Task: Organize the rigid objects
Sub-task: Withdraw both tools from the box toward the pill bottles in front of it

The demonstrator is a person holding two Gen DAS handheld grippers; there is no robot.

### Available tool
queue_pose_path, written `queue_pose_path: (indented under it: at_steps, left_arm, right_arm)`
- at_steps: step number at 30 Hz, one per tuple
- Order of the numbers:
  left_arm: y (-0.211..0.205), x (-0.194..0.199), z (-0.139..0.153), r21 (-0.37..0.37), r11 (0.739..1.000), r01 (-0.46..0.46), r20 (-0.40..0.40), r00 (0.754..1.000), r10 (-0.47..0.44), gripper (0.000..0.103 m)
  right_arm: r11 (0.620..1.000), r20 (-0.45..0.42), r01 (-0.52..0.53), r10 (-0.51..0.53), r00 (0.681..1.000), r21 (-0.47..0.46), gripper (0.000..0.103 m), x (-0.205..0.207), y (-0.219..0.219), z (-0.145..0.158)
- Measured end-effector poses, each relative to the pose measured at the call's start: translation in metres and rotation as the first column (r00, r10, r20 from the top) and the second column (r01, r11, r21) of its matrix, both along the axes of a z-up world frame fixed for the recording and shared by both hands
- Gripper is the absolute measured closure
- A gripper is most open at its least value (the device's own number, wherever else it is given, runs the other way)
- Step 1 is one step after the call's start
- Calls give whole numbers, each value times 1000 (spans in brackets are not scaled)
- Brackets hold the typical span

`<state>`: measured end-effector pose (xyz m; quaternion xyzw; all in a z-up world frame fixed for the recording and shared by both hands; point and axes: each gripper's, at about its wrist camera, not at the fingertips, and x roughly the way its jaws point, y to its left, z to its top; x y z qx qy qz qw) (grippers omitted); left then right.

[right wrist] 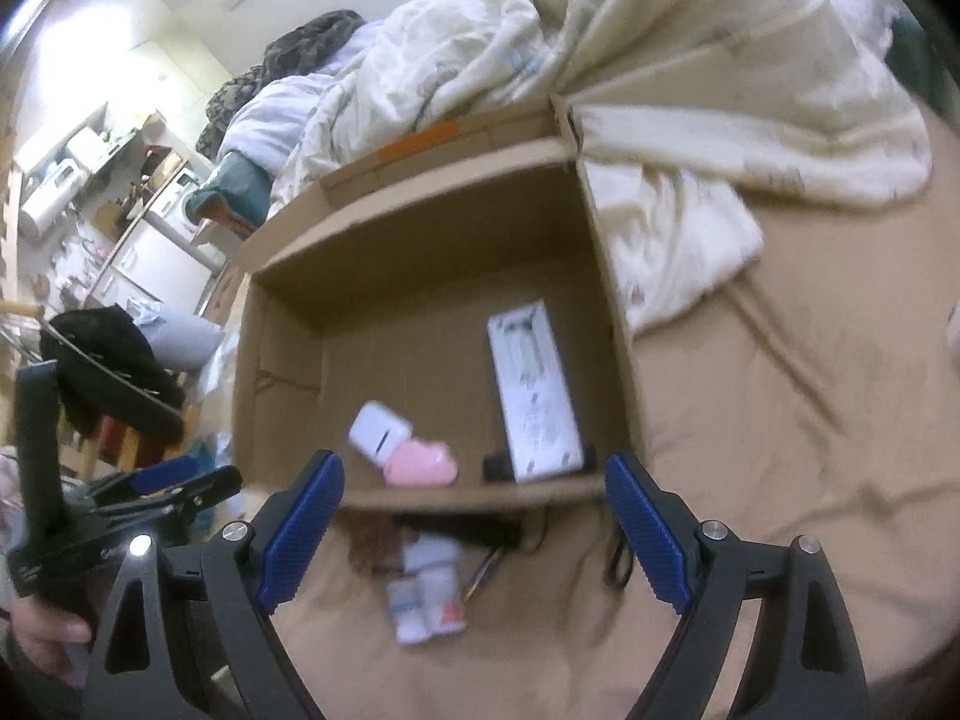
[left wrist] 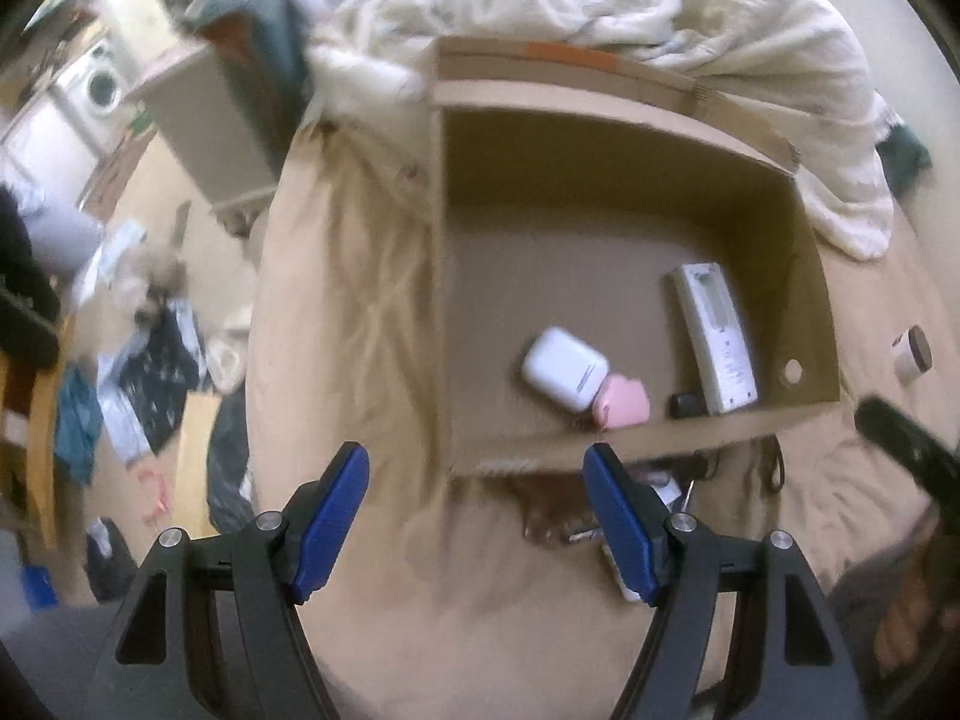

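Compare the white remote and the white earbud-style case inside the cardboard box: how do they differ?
The white remote is long, flat and narrow; the white case is short, chunky and rounded. The remote lies near the box's right wall; the case sits nearer the middle, touching a pink item. Both are white and lie inside the cardboard box.

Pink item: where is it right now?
The pink item lies inside the cardboard box against its near wall, touching the white case, left of the remote control.

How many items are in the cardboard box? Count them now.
4: a white remote by the right wall, a small black item at its near end, a white case mid-floor, a pink object touching it. None looks hidden.
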<state>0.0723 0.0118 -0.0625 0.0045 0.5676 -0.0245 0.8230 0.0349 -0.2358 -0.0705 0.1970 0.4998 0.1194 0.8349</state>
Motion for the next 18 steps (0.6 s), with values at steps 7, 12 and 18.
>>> queue_pose_path:
  at_steps: [7, 12, 18]
  left_arm:
    - [25, -10, -24, -54, 993, -102, -52, 994, 99, 32]
    - [22, -7, -23, -57, 993, -105, -48, 994, 103, 32]
    - [8, -7, -17, -98, 993, -63, -48, 997, 58, 32]
  right_arm:
    - [996, -188, -75, 82, 979, 45, 30, -12, 25, -47]
    - [990, -236, -102, 123, 964, 97, 53, -7, 35, -65]
    - [986, -324, -138, 160, 932, 92, 65, -1, 49, -91]
